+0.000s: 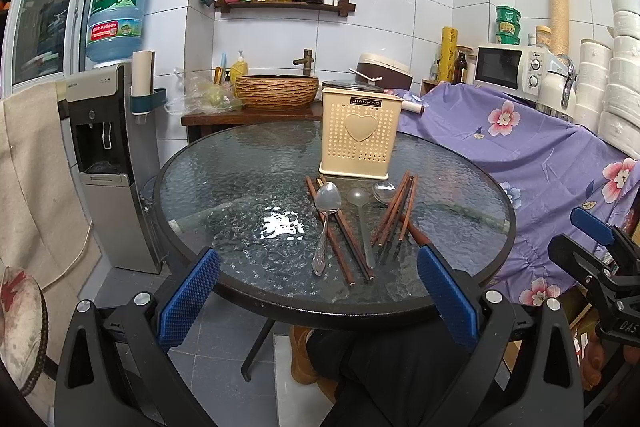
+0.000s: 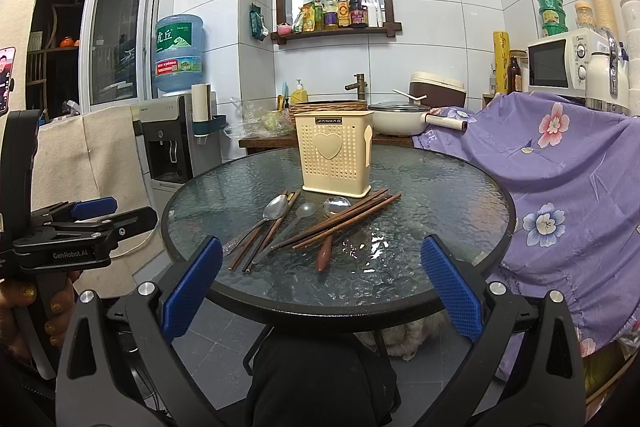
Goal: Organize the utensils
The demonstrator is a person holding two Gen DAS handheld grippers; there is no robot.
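Utensils lie loose on the round glass table (image 1: pixel 240 187), between its middle and the cream holder at the far side. Nearest the cameras, both grippers hang just off the table's near edge, at about 6 o'clock of the tabletop. The left gripper (image 1: pixel 318 291) has its blue-padded fingers spread wide with nothing between them; the right gripper (image 2: pixel 320 291) is spread just as wide and equally empty. In the right wrist view the left gripper shows again at 9 o'clock, held in a hand.

Past the fingers, in the left wrist view, a metal spoon (image 1: pixel 325 223) lies with its bowl pointing away, resting across a bundle of dark wooden chopsticks (image 1: pixel 340 239). Just at its 3 o'clock lies a translucent plastic spoon (image 1: pixel 360 219). Further toward 3 o'clock a second bundle of chopsticks (image 1: pixel 394 211) fans out, crossing over a wooden-handled ladle (image 2: pixel 330 227) whose shiny bowl sits close to the holder.

Beyond them, at 12 o'clock on the table, the perforated cream utensil holder (image 1: pixel 360 131) stands upright, a heart on its front. At 3 o'clock a purple floral cloth (image 1: pixel 520 155) drapes beside the table; at 9 o'clock stands a water dispenser (image 1: pixel 108 155).
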